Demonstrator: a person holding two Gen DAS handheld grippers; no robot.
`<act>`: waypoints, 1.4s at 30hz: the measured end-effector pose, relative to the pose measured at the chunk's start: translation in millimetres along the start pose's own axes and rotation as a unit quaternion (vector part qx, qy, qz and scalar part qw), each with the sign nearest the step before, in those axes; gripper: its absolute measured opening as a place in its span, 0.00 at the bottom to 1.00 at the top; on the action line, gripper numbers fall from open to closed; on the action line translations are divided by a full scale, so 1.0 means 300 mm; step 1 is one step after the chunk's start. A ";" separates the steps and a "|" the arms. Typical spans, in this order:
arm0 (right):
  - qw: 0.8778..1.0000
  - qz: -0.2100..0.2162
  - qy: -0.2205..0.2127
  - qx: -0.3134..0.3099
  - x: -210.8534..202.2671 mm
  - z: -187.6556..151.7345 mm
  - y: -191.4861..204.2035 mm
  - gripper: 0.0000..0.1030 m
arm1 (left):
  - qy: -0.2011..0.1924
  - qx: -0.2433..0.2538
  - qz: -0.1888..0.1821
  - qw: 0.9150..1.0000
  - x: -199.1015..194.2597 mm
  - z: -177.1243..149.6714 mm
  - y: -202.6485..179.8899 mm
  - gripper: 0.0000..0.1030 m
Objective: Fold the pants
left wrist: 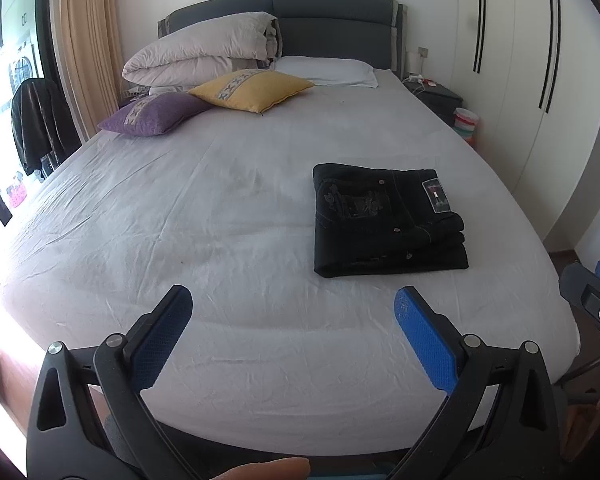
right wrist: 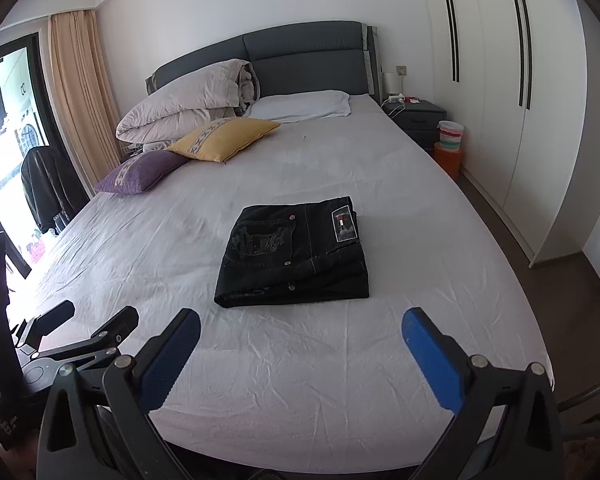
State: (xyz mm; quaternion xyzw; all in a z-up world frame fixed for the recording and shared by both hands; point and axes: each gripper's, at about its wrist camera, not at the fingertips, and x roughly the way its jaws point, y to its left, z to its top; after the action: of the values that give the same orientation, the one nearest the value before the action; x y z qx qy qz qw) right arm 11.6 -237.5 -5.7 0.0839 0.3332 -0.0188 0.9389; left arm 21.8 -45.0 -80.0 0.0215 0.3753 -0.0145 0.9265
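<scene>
Black pants (left wrist: 384, 222) lie folded into a thick rectangle on the pale sheet of the bed (left wrist: 220, 208), with a back pocket and a waist patch facing up. In the right wrist view the same folded pants (right wrist: 296, 256) rest just beyond my fingers. My left gripper (left wrist: 294, 300) hangs open over the foot of the bed, to the left of and nearer than the pants, holding nothing. My right gripper (right wrist: 302, 322) is open too, close in front of the pants and apart from them. The left gripper's body (right wrist: 60, 344) shows at the lower left of the right wrist view.
A rolled duvet (left wrist: 204, 56), a white pillow (left wrist: 328, 70), a yellow cushion (left wrist: 252, 88) and a purple cushion (left wrist: 156, 114) crowd the head of the bed. A nightstand (right wrist: 416, 118) and striped bin (right wrist: 450, 134) stand right, beside white wardrobes (right wrist: 500, 80). A dark jacket (left wrist: 40, 124) hangs left.
</scene>
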 end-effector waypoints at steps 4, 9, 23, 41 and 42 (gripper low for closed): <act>1.000 0.000 0.002 -0.001 -0.001 -0.001 0.003 1.00 | 0.001 -0.001 0.000 1.000 0.001 -0.001 0.001 1.00; 1.000 0.001 0.005 -0.002 -0.001 -0.004 0.008 1.00 | 0.001 -0.001 0.000 1.000 0.001 -0.001 0.001 1.00; 1.000 0.003 0.011 -0.004 0.005 -0.011 0.011 1.00 | 0.002 -0.001 0.000 1.000 0.001 -0.003 0.000 1.00; 1.000 0.004 0.017 -0.007 0.017 -0.027 0.014 1.00 | 0.004 -0.001 -0.001 1.000 0.004 -0.015 -0.007 1.00; 1.000 0.004 0.017 -0.007 0.017 -0.026 0.014 1.00 | 0.004 0.000 -0.001 1.000 0.005 -0.017 -0.008 1.00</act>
State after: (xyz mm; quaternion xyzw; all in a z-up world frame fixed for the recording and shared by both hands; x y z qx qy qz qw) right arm 11.0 -231.8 -14.2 0.0790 0.3485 -0.0110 0.9339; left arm 19.2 -47.1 -84.7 0.0208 0.3794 -0.0151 0.9249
